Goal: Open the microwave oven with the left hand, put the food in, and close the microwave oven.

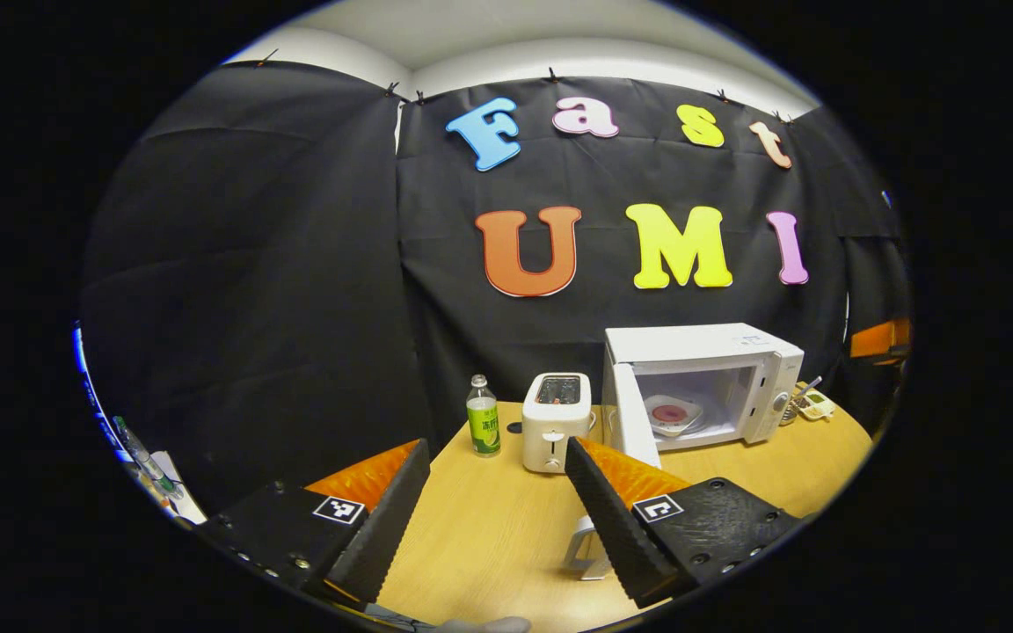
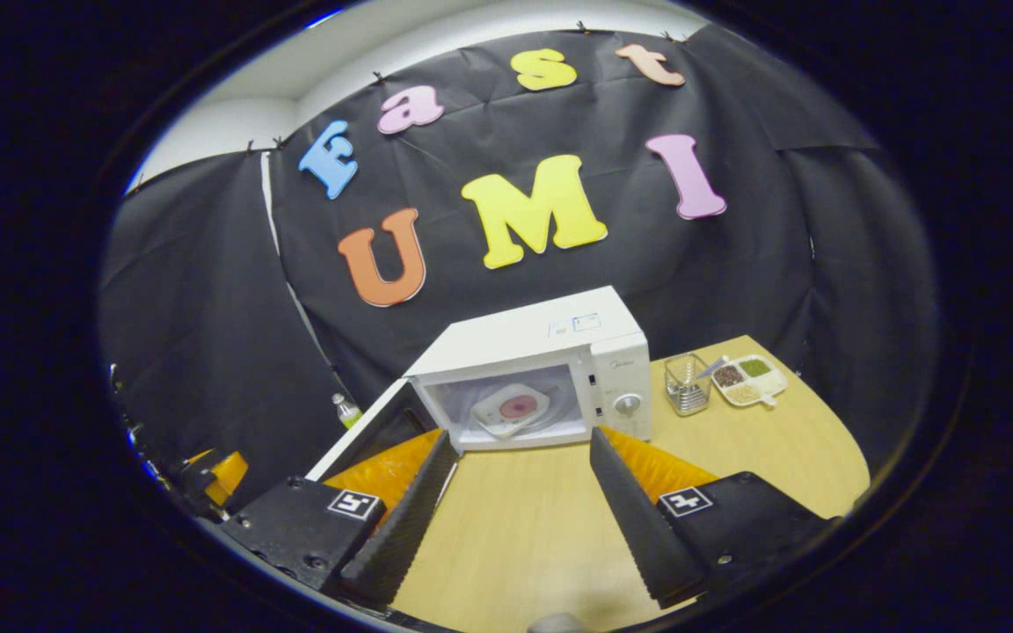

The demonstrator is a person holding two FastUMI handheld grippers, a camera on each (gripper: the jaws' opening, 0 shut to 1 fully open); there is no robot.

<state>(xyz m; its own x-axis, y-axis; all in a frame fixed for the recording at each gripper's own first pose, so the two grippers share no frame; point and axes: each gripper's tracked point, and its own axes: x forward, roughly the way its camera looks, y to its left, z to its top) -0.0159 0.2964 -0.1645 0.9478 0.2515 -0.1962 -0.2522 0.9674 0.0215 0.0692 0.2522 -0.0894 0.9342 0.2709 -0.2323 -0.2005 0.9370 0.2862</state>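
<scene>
A white microwave oven [image 1: 717,347] [image 2: 550,338] stands at the back of the wooden table with its door [image 1: 630,426] [image 2: 366,431] swung open to the left. Inside it lies a white square plate with a pink round piece of food [image 1: 670,413] [image 2: 513,408]. My left gripper [image 1: 498,519] is open, well in front of the oven, with nothing between its fingers. In the right gripper view my right gripper [image 2: 515,510] is also open and holds nothing, a short way in front of the oven's opening.
A white toaster [image 1: 555,420] and a green-labelled bottle [image 1: 483,416] stand left of the oven. A wire cup [image 2: 687,384] and a divided snack tray [image 2: 748,380] sit to its right. A small white stand [image 1: 584,549] is near my left gripper.
</scene>
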